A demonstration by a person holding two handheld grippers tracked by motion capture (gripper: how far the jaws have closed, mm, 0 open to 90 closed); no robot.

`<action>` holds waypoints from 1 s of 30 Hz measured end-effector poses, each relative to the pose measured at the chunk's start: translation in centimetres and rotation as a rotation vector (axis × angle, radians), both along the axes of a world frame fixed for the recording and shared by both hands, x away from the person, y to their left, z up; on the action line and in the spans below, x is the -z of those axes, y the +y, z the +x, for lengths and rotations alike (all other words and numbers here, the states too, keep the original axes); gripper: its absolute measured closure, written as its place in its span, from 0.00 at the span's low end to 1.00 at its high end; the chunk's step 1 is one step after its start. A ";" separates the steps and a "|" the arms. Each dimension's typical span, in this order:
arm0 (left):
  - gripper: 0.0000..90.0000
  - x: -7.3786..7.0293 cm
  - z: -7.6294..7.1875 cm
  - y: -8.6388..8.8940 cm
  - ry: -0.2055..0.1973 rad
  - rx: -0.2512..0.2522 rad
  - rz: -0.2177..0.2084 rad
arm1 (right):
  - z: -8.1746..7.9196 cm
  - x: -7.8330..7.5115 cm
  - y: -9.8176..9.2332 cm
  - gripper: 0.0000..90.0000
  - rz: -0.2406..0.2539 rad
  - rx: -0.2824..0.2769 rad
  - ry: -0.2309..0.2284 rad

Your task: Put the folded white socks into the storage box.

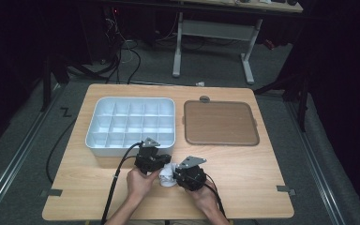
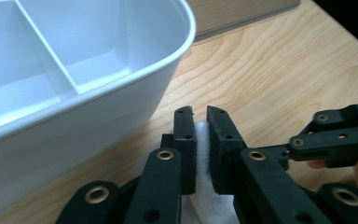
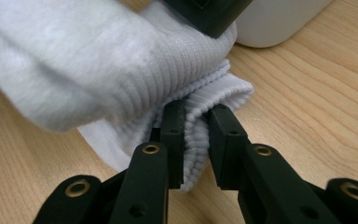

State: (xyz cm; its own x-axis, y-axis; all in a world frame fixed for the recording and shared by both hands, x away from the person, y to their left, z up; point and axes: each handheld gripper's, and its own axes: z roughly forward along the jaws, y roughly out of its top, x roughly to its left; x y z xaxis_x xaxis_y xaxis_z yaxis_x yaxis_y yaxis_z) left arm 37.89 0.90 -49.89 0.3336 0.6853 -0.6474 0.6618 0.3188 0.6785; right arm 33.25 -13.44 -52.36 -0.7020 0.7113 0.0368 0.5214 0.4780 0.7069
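— Sock [image 1: 168, 176], white and ribbed: where does it sit?
— On the wooden table [image 1: 243, 178], near the front edge, just before the white divided tray [image 1: 93, 136].
— And the tools?
— The left gripper [image 2: 200, 122] pinches a fold of it. The right gripper [image 3: 196, 116] has its jaws pressed on the ribbed cuff. A brown mat [image 1: 220, 123] lies to the right of the tray.

A white ribbed-knit cloth [image 1: 168, 176], soft and bunched into folds, sits between the 2 tongs near the table's front edge. One fold is pinched flat between the jaws of the left gripper [image 2: 200, 140]. Its ribbed hem is clamped between the jaws of the right gripper [image 3: 196, 140], with the bulk of the cloth mounded just beyond and above those jaws.
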 end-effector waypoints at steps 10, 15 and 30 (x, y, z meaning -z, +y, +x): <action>0.92 0.6 0.2 -0.2 -0.008 0.010 0.049 | 0.2 0.2 0.1 0.86 -0.001 -0.014 -0.018; 0.92 0.9 -0.1 -0.3 -0.028 0.020 0.097 | 0.3 0.2 0.2 0.85 0.004 -0.007 -0.013; 0.93 1.4 -1.1 -0.7 -0.085 0.060 0.217 | 0.1 -0.3 0.2 0.77 -0.007 0.014 -0.005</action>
State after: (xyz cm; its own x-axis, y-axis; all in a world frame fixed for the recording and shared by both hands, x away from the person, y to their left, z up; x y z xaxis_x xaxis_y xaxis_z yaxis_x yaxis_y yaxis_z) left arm 36.74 0.17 -51.28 0.4249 0.7828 -0.4548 0.6124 0.1214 0.7811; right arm 33.32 -13.24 -52.04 -0.6921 0.7212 0.0289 0.5248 0.4754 0.7061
